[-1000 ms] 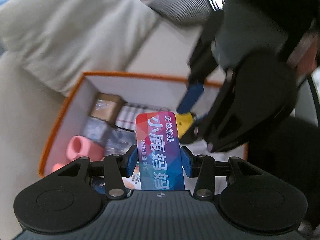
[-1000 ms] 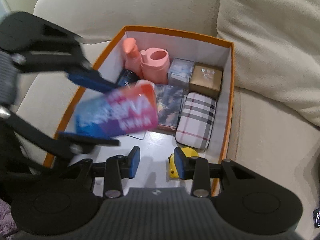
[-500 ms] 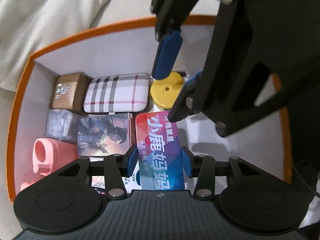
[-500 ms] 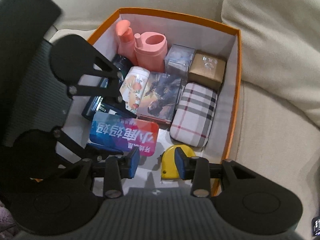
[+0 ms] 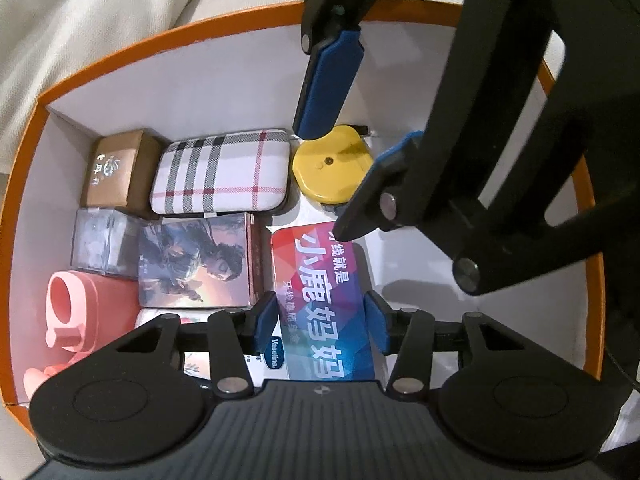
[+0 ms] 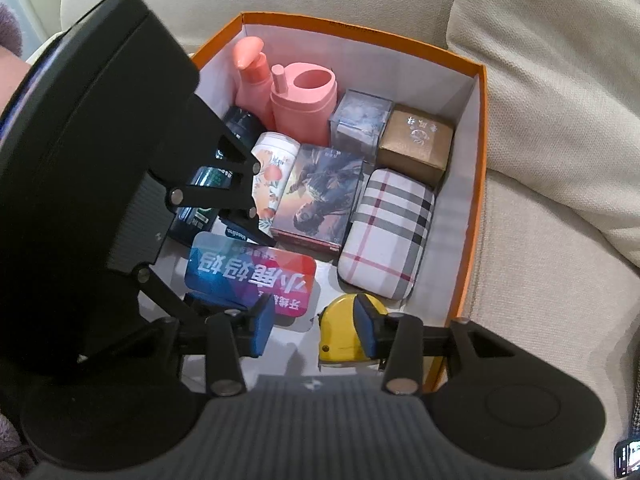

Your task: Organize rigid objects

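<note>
My left gripper (image 5: 322, 322) is shut on a flat red-to-blue box with white Chinese letters (image 5: 320, 292) and holds it low inside the orange box (image 5: 104, 60), near its white floor. The same flat box shows in the right wrist view (image 6: 250, 276). My right gripper (image 6: 316, 326) is open and empty, hanging over the box's near end with a yellow tape measure (image 6: 340, 340) just below its right finger. The tape measure (image 5: 330, 168) and the right gripper (image 5: 352, 136) also show in the left wrist view.
The orange box (image 6: 478, 168) sits on a beige sofa and holds a plaid case (image 6: 386, 236), a picture box (image 6: 318, 196), a brown box (image 6: 416, 142), a clear cube (image 6: 360, 120), pink bottles (image 6: 300, 96), a white can (image 6: 274, 168) and a dark bottle (image 6: 200, 200). A cushion (image 6: 560, 80) lies to the right.
My left gripper has carried the red-to-blue box down into the orange box, almost to the floor. My right gripper stayed open over the near end by the tape measure.
</note>
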Available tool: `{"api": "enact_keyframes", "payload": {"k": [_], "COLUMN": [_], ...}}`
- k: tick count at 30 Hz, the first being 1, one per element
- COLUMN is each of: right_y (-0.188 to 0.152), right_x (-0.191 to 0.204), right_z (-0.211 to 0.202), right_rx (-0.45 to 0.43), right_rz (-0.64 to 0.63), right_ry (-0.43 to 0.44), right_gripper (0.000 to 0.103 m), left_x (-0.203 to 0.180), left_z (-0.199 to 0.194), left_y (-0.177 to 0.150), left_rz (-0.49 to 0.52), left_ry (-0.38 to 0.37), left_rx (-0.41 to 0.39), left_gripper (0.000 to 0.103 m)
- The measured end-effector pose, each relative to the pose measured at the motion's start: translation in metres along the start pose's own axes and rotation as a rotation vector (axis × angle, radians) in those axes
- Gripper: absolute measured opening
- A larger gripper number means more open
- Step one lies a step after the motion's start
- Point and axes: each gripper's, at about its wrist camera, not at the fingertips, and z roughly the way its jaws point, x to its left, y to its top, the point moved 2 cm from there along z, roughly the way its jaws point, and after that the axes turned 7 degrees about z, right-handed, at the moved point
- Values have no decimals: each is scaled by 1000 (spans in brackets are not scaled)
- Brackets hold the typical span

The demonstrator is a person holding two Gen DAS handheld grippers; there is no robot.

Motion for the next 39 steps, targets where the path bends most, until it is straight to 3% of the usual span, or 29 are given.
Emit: {"api": "enact_keyframes", "payload": {"k": [2, 5, 13, 19, 25, 33, 35, 39], "right_y": [0, -1, -2, 3, 4, -12, -19, -33], "right_x": [0, 1, 2, 12, 31, 71, 81, 106], "right_z": [1, 1, -3, -25, -59, -110, -119, -132], "right_rx": [1, 4, 16, -15, -97, -301, -356, -446], "right_rz": [3, 3, 12, 0, 18, 143, 169, 194], "right_ry": [-1, -5, -17, -27, -19, 4, -7, -42], "right_gripper": [47, 47, 48, 48, 49, 50, 56, 59], "left_x": [-1, -3, 1, 6, 5, -20, -29, -53], "left_z": [1, 0, -25, -77, -149, -236, -250, -266], "left_y": [-1, -1, -9, -19, -43, -105, -118, -142], "left_rz": [2, 6, -57, -189, -399, -760, -850, -977], "left_ry": [6, 31, 71, 141, 283, 489, 534, 578], "left_rx": [2, -2, -46, -145, -223, -360, -387, -422], "left_gripper": [59, 75, 75, 75, 75, 76, 78, 79]}}
